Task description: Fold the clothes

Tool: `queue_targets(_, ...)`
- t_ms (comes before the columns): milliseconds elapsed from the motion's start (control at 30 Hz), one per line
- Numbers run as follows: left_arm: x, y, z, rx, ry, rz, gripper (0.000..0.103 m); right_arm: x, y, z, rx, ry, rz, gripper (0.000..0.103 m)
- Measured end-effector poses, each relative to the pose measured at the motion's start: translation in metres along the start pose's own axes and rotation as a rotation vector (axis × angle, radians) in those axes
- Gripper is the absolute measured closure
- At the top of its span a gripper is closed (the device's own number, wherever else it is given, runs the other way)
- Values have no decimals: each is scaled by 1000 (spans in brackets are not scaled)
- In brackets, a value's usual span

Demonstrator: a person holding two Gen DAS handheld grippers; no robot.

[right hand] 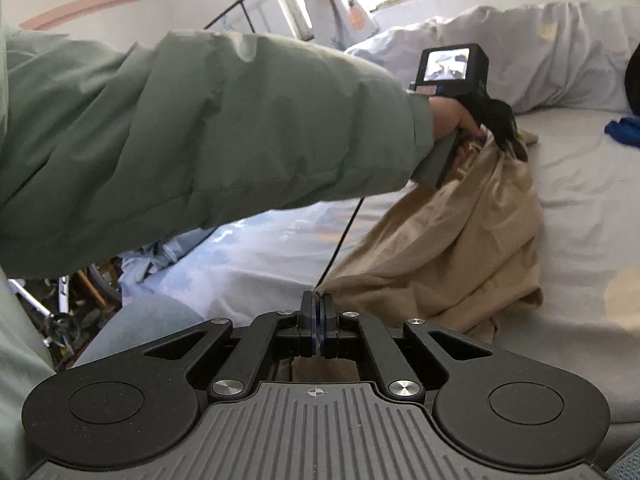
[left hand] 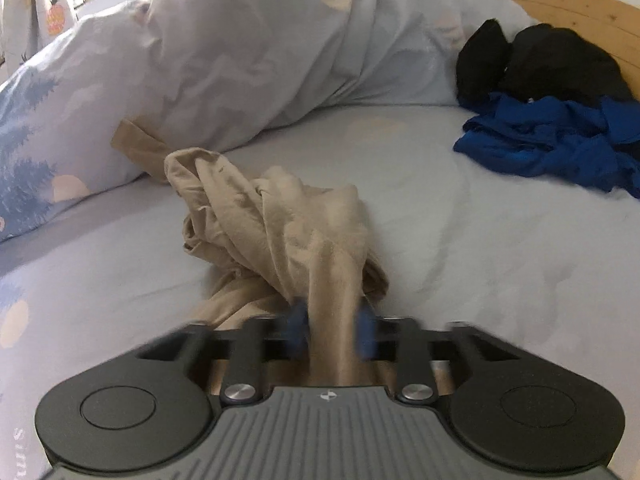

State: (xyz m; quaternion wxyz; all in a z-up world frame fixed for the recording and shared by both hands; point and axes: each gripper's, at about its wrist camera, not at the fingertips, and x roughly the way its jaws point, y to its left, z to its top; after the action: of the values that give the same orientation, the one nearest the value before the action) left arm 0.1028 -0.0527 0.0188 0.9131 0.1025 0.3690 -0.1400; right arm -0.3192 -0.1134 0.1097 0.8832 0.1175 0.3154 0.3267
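A crumpled tan garment (left hand: 280, 216) lies on the pale bed sheet (left hand: 460, 240). A thick fold of it runs between the blue pads (left hand: 366, 332) of my left gripper (left hand: 332, 328), which is shut on it. In the right wrist view the same tan garment (right hand: 460, 240) hangs lifted from the left gripper (right hand: 500, 128), held by a hand in a green sleeve (right hand: 200, 128). My right gripper (right hand: 317, 312) has its fingers pressed together at the garment's near corner, and tan cloth shows under them.
A bunched duvet (left hand: 240, 60) with a blue and orange print fills the back of the bed. Blue clothing (left hand: 552, 144) and black clothing (left hand: 540, 60) lie at the back right by a wooden headboard (left hand: 560, 4). A black cable (right hand: 340, 240) hangs from the left gripper.
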Motion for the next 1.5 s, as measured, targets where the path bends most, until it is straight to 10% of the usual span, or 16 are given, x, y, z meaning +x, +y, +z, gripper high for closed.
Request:
queue_targets(233,-46,52,-5,-235,-148,-39,89,4,3,-6,19,32,27,100)
queue_targets(533,-199,165,-78,-526,-381,-11,90,29,10,-11,-23,51,63,100)
queue_targets(800,-298,222,-196,-701,-311,155,90,33,24,-9,-75,66,59,100)
queue_targets(933,-309,222,-244,-706,-170,175,90,36,28,-2,-95,56,38,96)
queue_targets(1100,-330,206,-258,-663,-182,210,90,48,24,17,-119,34,-16,96)
queue_targets(1500,-311,190,-233,-518,-309,107,46,148,-19,96,-277,-27,-163,69)
